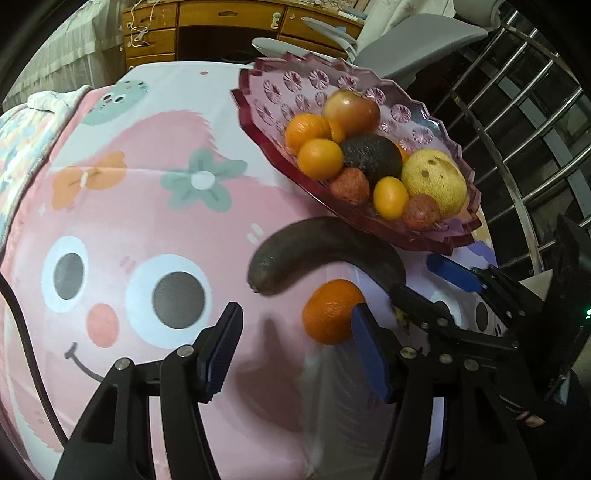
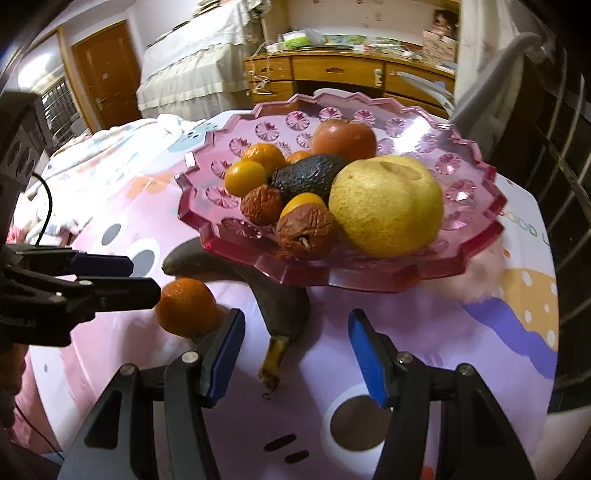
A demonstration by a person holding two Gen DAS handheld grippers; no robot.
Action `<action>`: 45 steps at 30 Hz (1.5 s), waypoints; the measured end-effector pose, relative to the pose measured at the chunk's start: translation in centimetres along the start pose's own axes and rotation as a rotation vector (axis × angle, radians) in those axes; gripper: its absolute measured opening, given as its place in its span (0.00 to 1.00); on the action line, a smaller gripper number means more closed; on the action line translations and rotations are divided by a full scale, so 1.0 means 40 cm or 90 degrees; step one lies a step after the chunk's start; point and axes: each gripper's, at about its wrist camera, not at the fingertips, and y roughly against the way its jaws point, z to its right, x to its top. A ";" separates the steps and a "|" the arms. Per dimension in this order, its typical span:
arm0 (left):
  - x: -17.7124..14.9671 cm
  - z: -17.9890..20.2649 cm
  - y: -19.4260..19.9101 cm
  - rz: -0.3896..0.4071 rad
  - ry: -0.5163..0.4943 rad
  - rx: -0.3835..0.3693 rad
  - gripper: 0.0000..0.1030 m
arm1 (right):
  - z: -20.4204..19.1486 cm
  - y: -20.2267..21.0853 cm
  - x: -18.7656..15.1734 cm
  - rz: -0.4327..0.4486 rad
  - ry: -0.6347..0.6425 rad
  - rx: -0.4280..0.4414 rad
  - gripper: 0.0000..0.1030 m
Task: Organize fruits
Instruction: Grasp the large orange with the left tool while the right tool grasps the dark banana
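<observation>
A pink scalloped fruit bowl (image 1: pixel 258 92) (image 2: pixel 476 206) holds several fruits: oranges, a dark avocado (image 1: pixel 371 157) (image 2: pixel 310 175), a red apple, a yellow pear (image 2: pixel 384 206) and wrinkled red fruits. A blackened banana (image 1: pixel 317 247) (image 2: pixel 284 306) lies on the tablecloth, partly under the bowl. A loose orange (image 1: pixel 330 312) (image 2: pixel 186 306) sits beside it. My left gripper (image 1: pixel 295 350) is open and empty, its right finger just in front of the orange. My right gripper (image 2: pixel 295 354) is open and empty, above the banana's stem end; it also shows in the left wrist view (image 1: pixel 432 280).
The table carries a pink cartoon tablecloth (image 1: pixel 147 221) (image 2: pixel 480 332). A wooden desk (image 1: pixel 207 26) (image 2: pixel 332 74) stands behind. A metal railing (image 1: pixel 517 110) runs along the right. A grey chair (image 1: pixel 424 40) stands behind the bowl. A bed with cloth (image 2: pixel 192 62) is at the back.
</observation>
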 end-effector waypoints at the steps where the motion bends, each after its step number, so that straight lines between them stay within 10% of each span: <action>1: -0.002 0.005 -0.006 -0.003 -0.001 -0.003 0.59 | 0.000 -0.007 -0.002 0.006 0.007 0.001 0.57; 22: 0.013 0.045 -0.103 -0.017 -0.007 -0.080 0.61 | 0.005 -0.065 -0.008 0.047 0.055 0.019 0.50; 32: 0.008 0.020 -0.110 -0.008 0.024 -0.158 0.41 | 0.008 -0.065 -0.009 0.046 0.051 0.025 0.49; 45: -0.017 -0.058 -0.035 0.031 0.068 -0.123 0.40 | -0.043 -0.079 0.007 0.036 0.070 0.023 0.43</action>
